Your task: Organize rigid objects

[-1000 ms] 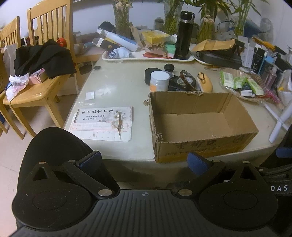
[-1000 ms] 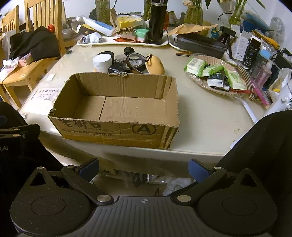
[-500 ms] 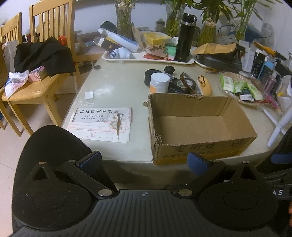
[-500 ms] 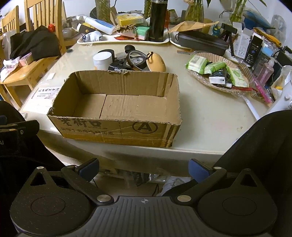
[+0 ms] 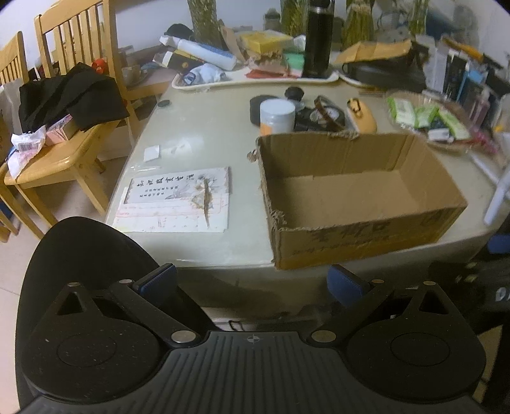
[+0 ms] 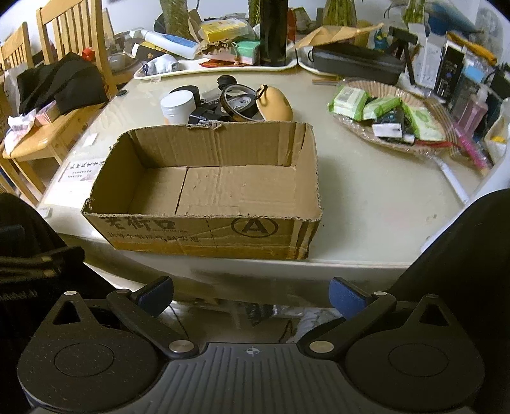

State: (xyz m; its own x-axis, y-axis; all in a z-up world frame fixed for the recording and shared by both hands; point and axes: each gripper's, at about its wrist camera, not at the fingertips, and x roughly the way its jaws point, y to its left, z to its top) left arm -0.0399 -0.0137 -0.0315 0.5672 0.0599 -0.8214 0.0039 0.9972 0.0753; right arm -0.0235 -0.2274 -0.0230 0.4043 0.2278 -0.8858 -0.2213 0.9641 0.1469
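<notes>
An open cardboard box (image 6: 204,188), empty, sits at the near edge of the cluttered surface (image 6: 376,203). Its front wall bears a circled letter "A" beside printed Chinese characters too blurred to read. Left tongs (image 5: 251,280) and right tongs (image 6: 251,294) hover before the edge, both spread wide, holding nothing.

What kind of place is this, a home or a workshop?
Most likely a home dining room: wooden chairs beside a cluttered table, vases of plants, a black thermos and an empty cardboard box.
</notes>
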